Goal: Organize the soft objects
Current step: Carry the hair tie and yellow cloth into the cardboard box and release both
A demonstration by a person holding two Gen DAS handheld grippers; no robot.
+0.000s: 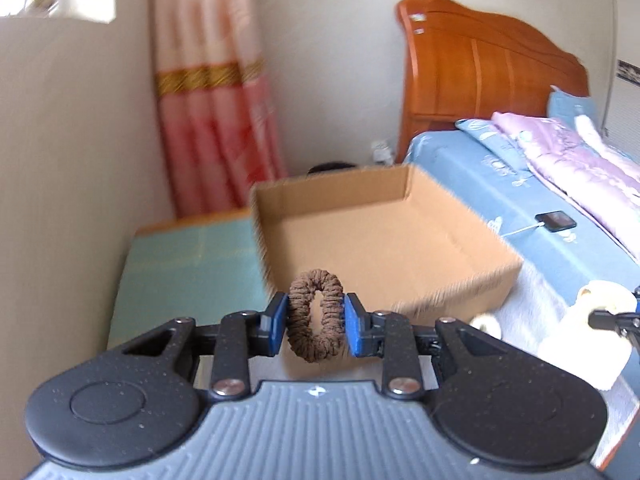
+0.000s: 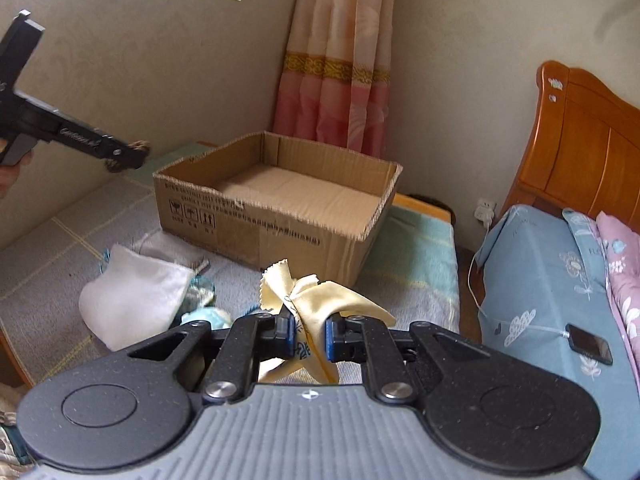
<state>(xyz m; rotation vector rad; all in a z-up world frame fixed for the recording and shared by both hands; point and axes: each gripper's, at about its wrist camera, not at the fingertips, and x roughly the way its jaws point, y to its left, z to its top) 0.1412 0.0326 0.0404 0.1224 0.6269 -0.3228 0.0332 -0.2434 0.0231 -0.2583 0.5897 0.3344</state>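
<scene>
Brown scrunchie (image 1: 316,316) sits pinched in my left gripper (image 1: 316,326), near the cardboard box (image 1: 384,240); my right gripper (image 2: 311,338) clamps a yellow cloth (image 2: 320,300); releasing short of the rim, I judge, drops either outside.

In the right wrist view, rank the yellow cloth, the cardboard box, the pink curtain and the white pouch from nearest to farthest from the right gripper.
1. Yellow cloth, clamped in the right gripper.
2. White pouch, to the left on the mat.
3. Cardboard box, straight ahead.
4. Pink curtain, behind the box at the wall.
</scene>
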